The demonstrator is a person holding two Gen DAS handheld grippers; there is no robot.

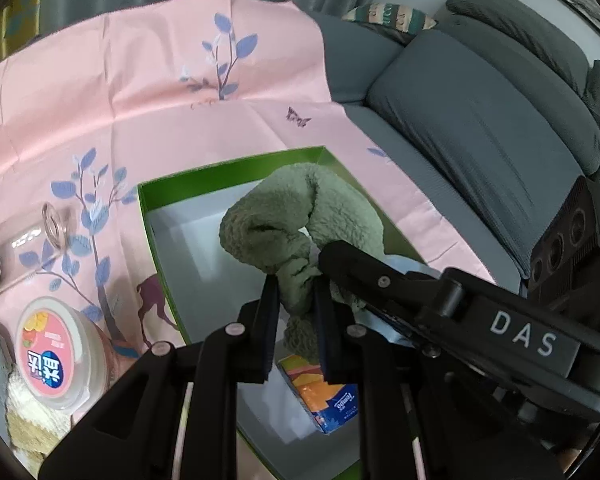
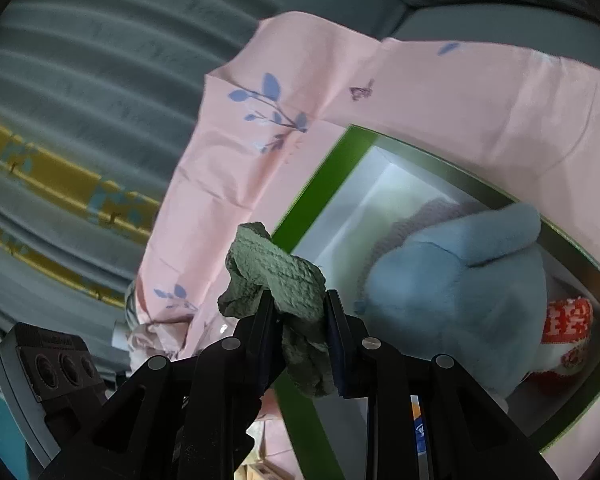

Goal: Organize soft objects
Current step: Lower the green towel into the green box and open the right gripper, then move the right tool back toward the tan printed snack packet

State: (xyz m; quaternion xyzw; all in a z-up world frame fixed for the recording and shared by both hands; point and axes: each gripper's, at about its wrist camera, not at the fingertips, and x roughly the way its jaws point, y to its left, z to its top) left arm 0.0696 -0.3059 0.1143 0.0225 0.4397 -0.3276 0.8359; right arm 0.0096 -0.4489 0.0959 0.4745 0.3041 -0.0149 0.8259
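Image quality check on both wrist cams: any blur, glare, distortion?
Left wrist: sharp, with strong fisheye bending of the green box rim; window glare on the clear jar at left. Right wrist: motion blur smears the curtain and pink cloth, while the green towel between the fingers is crisp.

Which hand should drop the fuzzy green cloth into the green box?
Probably left. Both grippers pinch the green cloth, but the left gripper hangs right over the green box, while the right gripper sits over its edge.

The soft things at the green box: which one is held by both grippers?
The green fleece cloth, clamped by the left gripper and the right gripper. The light blue plush lies loose inside.
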